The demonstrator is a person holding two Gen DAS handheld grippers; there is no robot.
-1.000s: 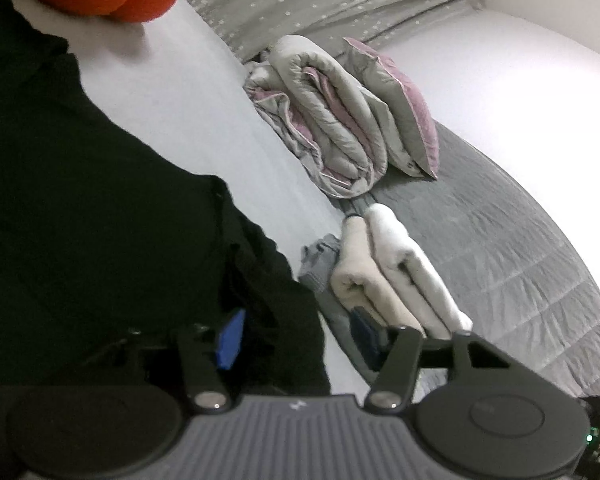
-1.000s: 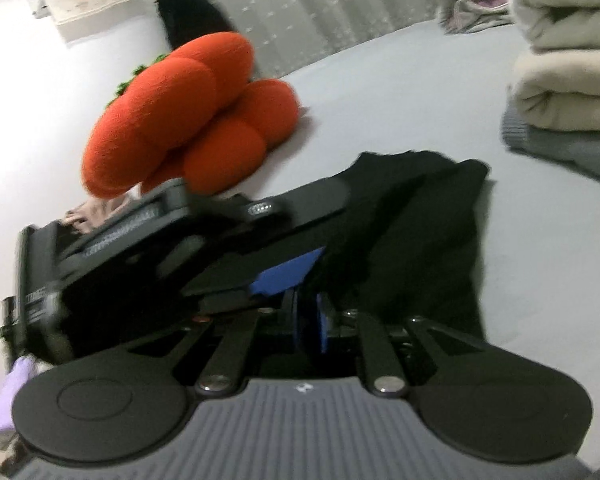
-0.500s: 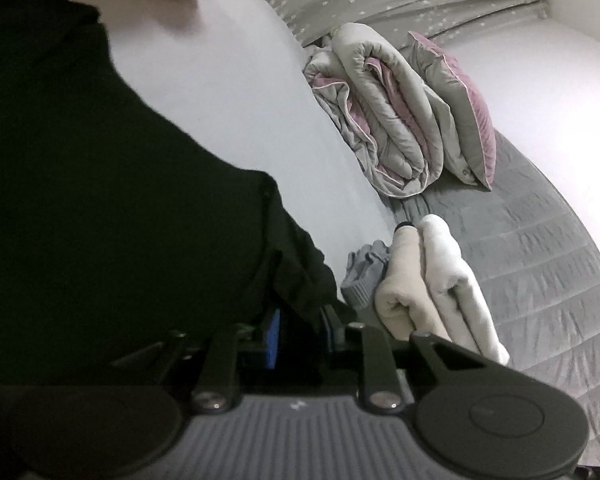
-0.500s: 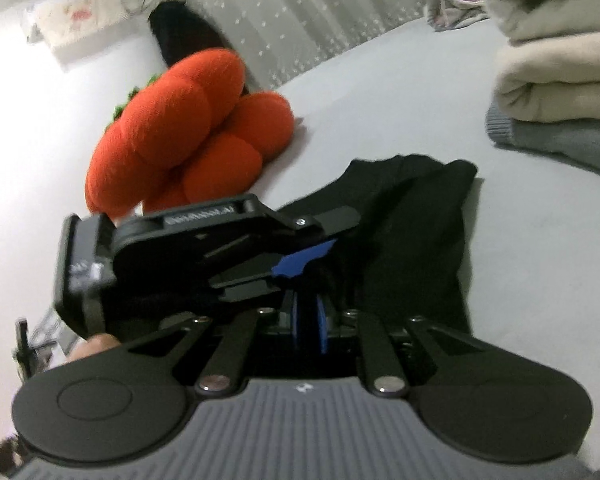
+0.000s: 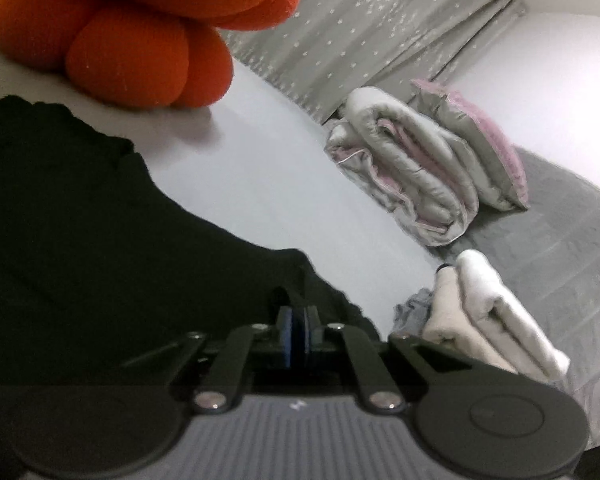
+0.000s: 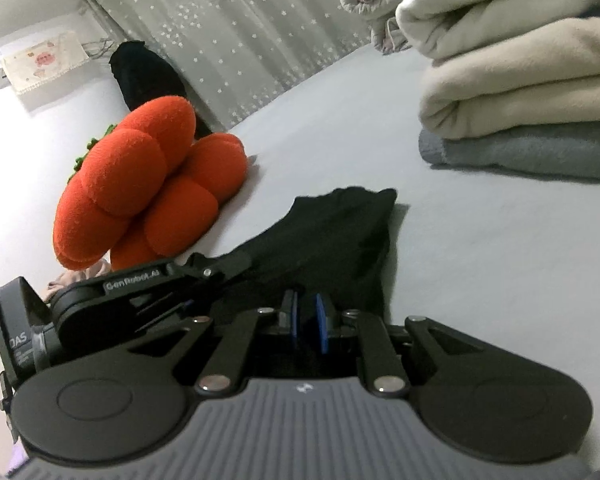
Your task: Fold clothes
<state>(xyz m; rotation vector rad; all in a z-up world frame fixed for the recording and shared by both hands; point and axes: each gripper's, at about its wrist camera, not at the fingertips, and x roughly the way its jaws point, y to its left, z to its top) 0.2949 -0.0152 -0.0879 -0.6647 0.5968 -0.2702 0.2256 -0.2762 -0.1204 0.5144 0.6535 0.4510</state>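
A black garment [image 5: 100,240] lies on the white bed sheet and fills the left of the left wrist view. It also shows in the right wrist view [image 6: 332,232], stretched toward the far side. My left gripper [image 5: 298,332] is shut on the garment's near edge, its blue pads pressed together on black cloth. My right gripper [image 6: 306,322] is shut on the same garment, with a narrow gap between its blue pads where cloth sits. The left gripper's body [image 6: 140,288] shows just left of the right one.
An orange plush cushion [image 5: 140,32] sits beyond the garment, also in the right wrist view [image 6: 140,184]. A stack of folded cream and grey clothes [image 6: 520,92] lies to the right. A rolled grey-pink quilt [image 5: 412,176] and pillow [image 5: 480,148] lie farther back by a curtain.
My left gripper closed on the garment's edge and swung so the orange cushion came into view. The right gripper's pads parted slightly, and both grippers drew closer together.
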